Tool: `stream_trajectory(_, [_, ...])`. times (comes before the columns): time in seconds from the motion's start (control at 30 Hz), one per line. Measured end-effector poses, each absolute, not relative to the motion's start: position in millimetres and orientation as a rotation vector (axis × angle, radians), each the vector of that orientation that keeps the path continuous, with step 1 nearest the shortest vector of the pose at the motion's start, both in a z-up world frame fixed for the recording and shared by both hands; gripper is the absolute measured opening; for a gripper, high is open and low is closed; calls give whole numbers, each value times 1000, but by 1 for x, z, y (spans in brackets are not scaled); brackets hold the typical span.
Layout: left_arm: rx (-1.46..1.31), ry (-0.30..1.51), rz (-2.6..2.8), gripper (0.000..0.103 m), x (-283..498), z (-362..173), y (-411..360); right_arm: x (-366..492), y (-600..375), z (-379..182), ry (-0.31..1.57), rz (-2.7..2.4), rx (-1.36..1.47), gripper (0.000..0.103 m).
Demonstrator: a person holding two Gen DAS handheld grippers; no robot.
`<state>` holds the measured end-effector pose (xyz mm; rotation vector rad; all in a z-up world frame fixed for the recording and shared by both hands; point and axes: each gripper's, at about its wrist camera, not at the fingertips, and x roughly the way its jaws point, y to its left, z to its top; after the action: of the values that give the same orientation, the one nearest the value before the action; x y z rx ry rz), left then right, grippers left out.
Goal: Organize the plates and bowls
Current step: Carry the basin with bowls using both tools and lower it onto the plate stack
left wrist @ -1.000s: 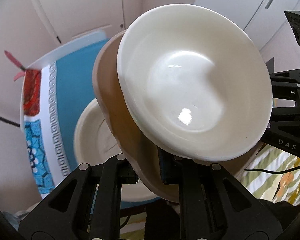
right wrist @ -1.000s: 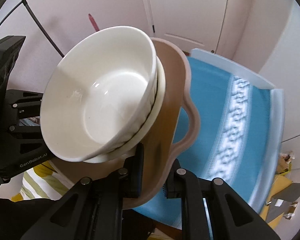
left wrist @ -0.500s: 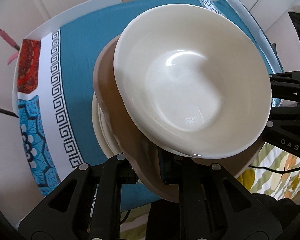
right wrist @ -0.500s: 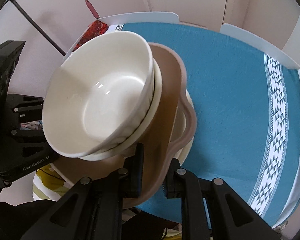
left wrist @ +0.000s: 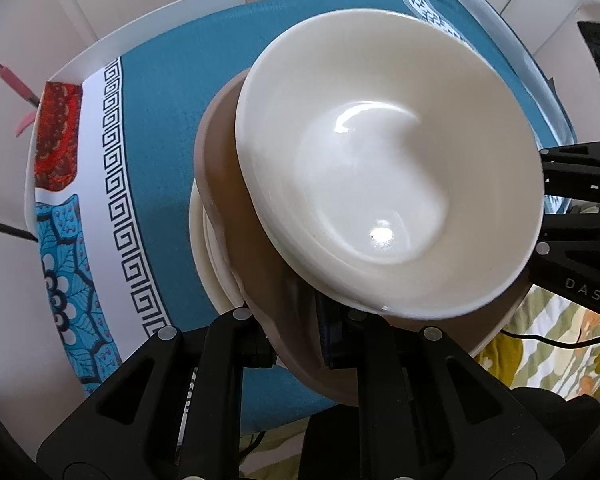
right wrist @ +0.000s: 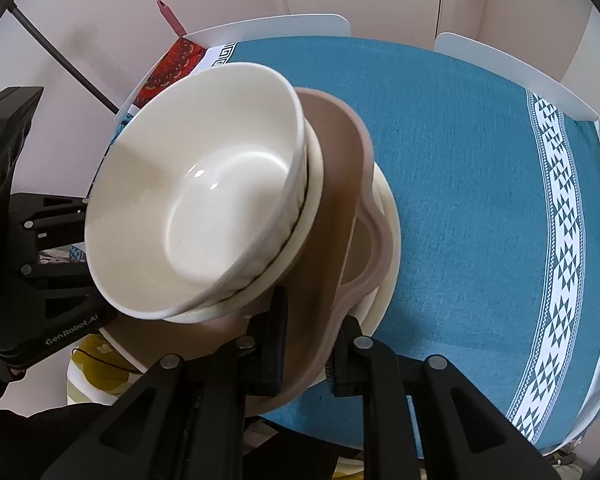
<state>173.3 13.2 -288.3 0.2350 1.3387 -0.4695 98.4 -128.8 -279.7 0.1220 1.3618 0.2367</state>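
Note:
A brown wavy-rimmed plate (left wrist: 224, 184) (right wrist: 340, 148) carries a stack of cream bowls: a wide shallow one (left wrist: 380, 184) and, in the right wrist view, a deeper white bowl (right wrist: 196, 208) nested on top. My left gripper (left wrist: 296, 320) is shut on the plate's near rim. My right gripper (right wrist: 308, 320) is shut on the opposite rim. Each gripper shows in the other's view, the right gripper (left wrist: 576, 216) and the left gripper (right wrist: 32, 240). Directly beneath the brown plate lie cream plates (left wrist: 204, 256) (right wrist: 388, 216) on the table; whether they touch I cannot tell.
The table (left wrist: 168, 112) (right wrist: 460, 160) wears a teal cloth with white patterned borders and a red and blue panel (left wrist: 56, 148) at one end. White chair backs (right wrist: 276, 28) stand at the far edge. A striped yellow-green fabric (left wrist: 548, 344) lies below the table's near side.
Both grippers came down with the plate and bowls, from facing the doors to hanging just over the cream plates on the table. In the last half second the stack barely shifted.

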Motion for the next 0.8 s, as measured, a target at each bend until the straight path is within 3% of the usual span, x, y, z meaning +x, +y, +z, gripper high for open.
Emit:
stream_trajectory(0.6, [263, 1429, -543, 19, 184, -277, 16, 101, -129, -273, 1412, 239, 109, 15])
stream_trajectory(0.7, [258, 1438, -558, 22, 182, -272, 18, 100, -129, -270, 1419, 227, 109, 15])
stream_trajectory(0.8, [270, 1427, -569, 31, 176, -259, 25, 97, -131, -261, 1415, 214, 108, 15])
